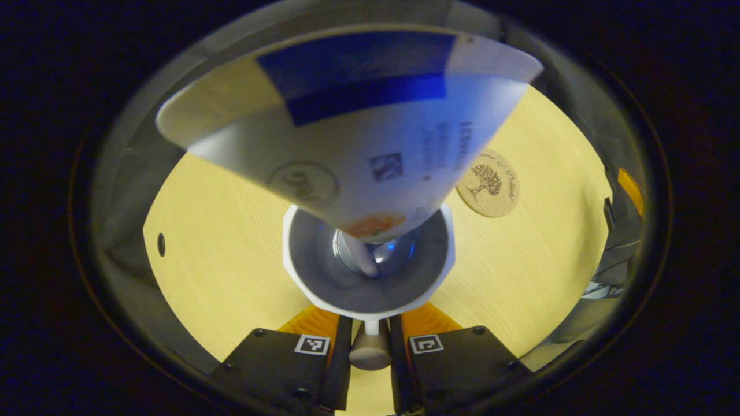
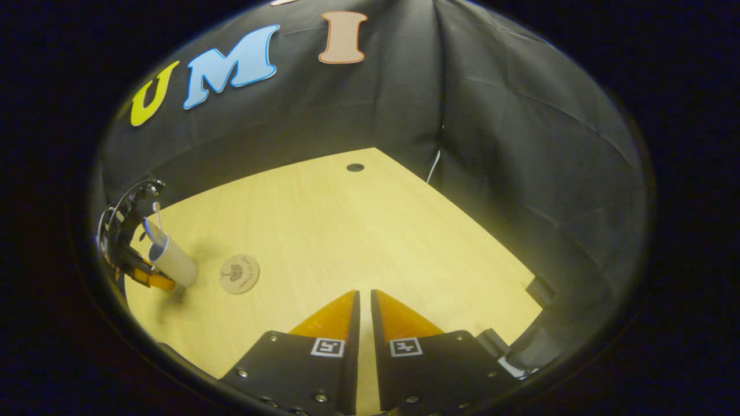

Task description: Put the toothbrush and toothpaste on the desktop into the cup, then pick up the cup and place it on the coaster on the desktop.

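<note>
Left tongs (image 1: 370,338) pinching the toothpaste (image 1: 352,133) by its cap at bottom centre of the left gripper view, tube fanning out above the white cup (image 1: 367,260) at frame centre. Toothbrush (image 1: 359,253) standing inside the cup. Coaster (image 1: 488,183) lying right of centre on the counter (image 1: 219,254). Right tongs (image 2: 364,315) hanging pressed nearly together, gripping nothing, at the bottom of the right gripper view.

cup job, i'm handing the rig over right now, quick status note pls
Left gripper: shut on the cup at its handle.
Right gripper: shut, holds nothing, over the desktop.
Toothpaste and toothbrush are in the cup.
Coaster lies bare beside the cup.
Done: both items loaded.
Left: set the cup on the coaster and let go.
</note>
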Motion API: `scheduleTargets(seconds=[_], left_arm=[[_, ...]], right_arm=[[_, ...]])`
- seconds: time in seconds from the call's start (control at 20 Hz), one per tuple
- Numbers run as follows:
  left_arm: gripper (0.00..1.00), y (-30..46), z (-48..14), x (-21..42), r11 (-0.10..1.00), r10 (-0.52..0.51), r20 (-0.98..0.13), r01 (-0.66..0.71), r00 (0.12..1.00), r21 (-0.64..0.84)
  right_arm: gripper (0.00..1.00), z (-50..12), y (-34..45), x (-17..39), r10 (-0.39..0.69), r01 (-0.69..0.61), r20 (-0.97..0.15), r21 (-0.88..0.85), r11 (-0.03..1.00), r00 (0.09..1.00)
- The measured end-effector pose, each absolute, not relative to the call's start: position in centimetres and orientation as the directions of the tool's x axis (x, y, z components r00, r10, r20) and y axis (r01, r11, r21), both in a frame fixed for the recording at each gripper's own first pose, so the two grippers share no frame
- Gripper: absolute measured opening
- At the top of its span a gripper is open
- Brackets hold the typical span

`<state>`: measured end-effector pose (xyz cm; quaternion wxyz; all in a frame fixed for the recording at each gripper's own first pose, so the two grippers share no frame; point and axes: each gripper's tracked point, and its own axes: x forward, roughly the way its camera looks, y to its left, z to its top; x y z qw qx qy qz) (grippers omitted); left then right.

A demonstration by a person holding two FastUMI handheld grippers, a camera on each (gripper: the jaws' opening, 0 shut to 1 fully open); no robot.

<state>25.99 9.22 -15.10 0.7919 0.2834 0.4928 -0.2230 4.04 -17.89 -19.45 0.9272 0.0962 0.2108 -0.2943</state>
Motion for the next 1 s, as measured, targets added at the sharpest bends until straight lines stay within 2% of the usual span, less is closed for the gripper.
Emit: scheduleTargets(seconds=[0.35, 1.0], left_arm=[[0.35, 6.5, -14.7, 24.7, 0.747, -0.126, -0.9, 0.637, 0.417, 0.19], [0.35, -2.2, -15.1, 23.0, 0.583, -0.132, -0.904, 0.77, 0.407, 0.261]], right_arm=[[0.14, -19.6, -18.0, 4.3, -0.481, 0.559, -0.457, 0.043, 0.828, 0.748], [0.14, -20.7, -20.8, 1.2, -0.509, 0.614, -0.474, 0.088, 0.785, 0.719]])
